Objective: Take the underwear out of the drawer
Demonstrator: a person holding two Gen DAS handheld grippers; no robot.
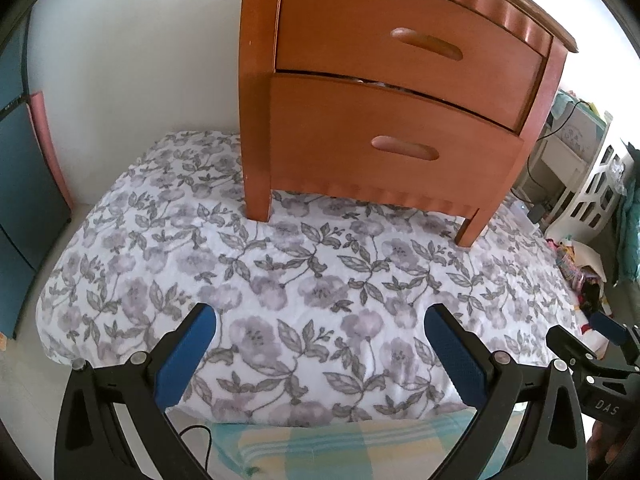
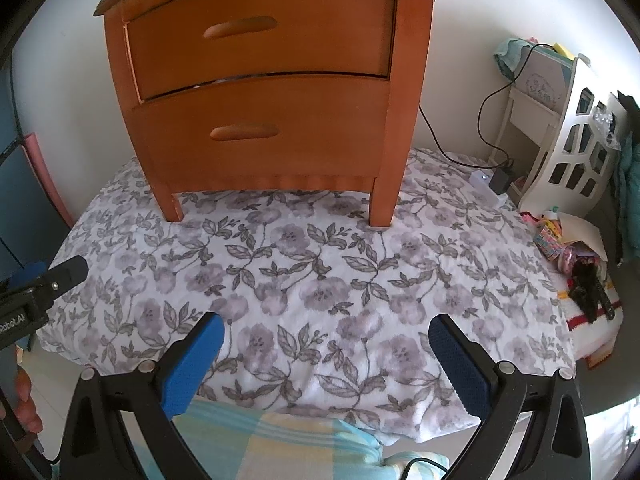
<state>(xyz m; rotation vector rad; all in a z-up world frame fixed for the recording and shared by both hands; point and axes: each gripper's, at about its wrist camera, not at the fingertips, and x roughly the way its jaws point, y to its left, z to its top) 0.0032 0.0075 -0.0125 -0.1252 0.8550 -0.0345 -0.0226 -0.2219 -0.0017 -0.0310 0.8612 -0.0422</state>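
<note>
A wooden nightstand (image 1: 384,92) (image 2: 264,80) with two drawers stands on a floral blanket. Its upper drawer (image 1: 404,36) (image 2: 260,28) sits flush. The lower drawer (image 1: 392,148) (image 2: 260,132) is pulled out slightly, and a thin gap above it shows a sliver of pale fabric (image 1: 384,85). No underwear is otherwise visible. My left gripper (image 1: 320,322) hangs open over the blanket, well short of the nightstand, with nothing between its blue pads. My right gripper (image 2: 326,330) is open too and empty, at a similar distance. Each gripper shows at the edge of the other's view.
The floral blanket (image 1: 280,280) (image 2: 320,272) covers the floor in front of the nightstand. A white cut-out shelf (image 2: 576,148), a cable with a plug (image 2: 500,178) and a pile of small colourful items (image 2: 572,256) lie to the right. A teal cabinet (image 1: 16,168) stands at left.
</note>
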